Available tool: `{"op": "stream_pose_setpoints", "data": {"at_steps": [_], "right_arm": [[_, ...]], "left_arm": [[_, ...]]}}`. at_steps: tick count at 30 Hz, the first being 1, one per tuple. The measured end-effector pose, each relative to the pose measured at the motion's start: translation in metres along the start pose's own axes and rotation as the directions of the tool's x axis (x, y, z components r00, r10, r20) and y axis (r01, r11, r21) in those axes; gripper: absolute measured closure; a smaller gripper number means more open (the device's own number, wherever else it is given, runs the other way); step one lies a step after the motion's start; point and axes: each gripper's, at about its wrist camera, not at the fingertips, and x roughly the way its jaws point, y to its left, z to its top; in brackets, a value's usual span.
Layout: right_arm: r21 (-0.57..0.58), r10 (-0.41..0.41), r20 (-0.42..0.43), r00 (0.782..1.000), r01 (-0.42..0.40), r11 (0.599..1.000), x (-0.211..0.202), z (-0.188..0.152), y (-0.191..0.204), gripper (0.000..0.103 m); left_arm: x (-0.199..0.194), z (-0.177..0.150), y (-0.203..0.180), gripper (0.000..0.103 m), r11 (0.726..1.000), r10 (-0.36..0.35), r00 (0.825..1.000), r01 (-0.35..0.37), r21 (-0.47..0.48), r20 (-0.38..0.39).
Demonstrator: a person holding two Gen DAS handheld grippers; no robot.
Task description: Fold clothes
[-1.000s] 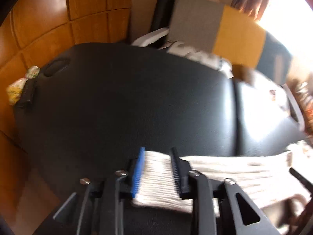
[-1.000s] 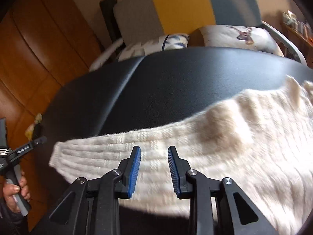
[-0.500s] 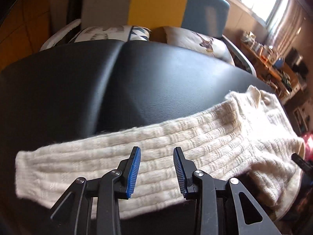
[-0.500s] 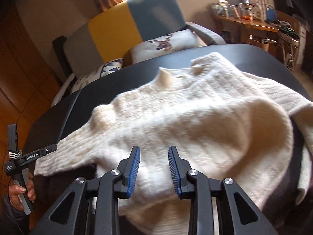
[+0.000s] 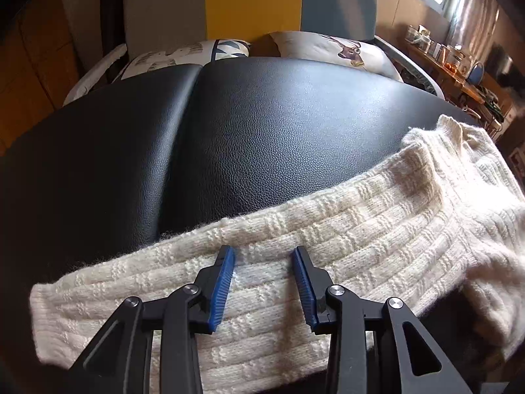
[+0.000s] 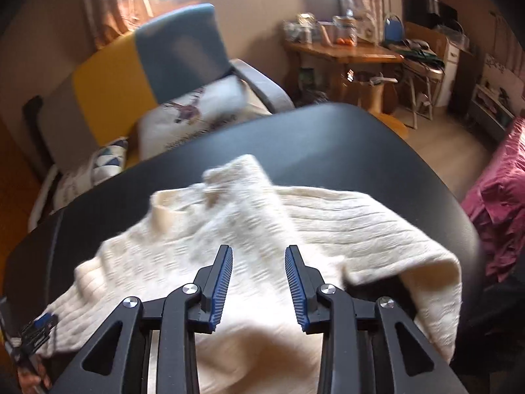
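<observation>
- The sweater (image 5: 361, 246) is lying rumpled on the black table (image 5: 262, 124).
- The left gripper (image 5: 264, 282) is hovering wide over its sleeve (image 5: 147, 295).
- The right gripper (image 6: 259, 282) is gaping empty above the body.

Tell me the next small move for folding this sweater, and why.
Probably lower the left gripper and close it on the sleeve. It is open, with the sleeve stretched flat across the black table, ready to fold onto the sweater body. The right gripper is open too.
</observation>
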Motion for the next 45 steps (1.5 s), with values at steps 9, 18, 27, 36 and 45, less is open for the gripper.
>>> {"op": "stream_pose_setpoints", "data": {"at_steps": [9,18,27,36,45], "right_arm": [[0.052,0.1,-0.177,0.979,-0.092,0.994,0.077,0.037,-0.027,0.062],[0.004,0.073,-0.285,0.956,-0.074,0.997,0.144,0.046,-0.02,0.054],[-0.164,-0.014,-0.307,0.952,-0.038,0.986,0.153,0.04,0.011,0.027],[-0.18,-0.032,-0.262,0.965,-0.016,0.984,0.155,0.045,-0.001,0.025],[-0.305,0.001,-0.223,0.975,-0.07,0.95,0.145,0.028,0.014,0.042]], "left_arm": [[0.007,0.005,0.004,0.062,1.0,-0.001,1.0,0.0,0.023,0.008],[0.01,0.012,0.007,0.061,0.999,0.014,1.0,-0.013,0.029,-0.017],[-0.022,0.048,-0.014,0.062,0.999,-0.048,0.995,0.048,-0.008,0.085],[0.0,0.101,-0.12,0.062,0.966,-0.202,0.973,0.179,0.188,0.11],[0.055,0.114,-0.191,0.052,0.93,-0.226,0.974,0.221,0.293,-0.016]]}}
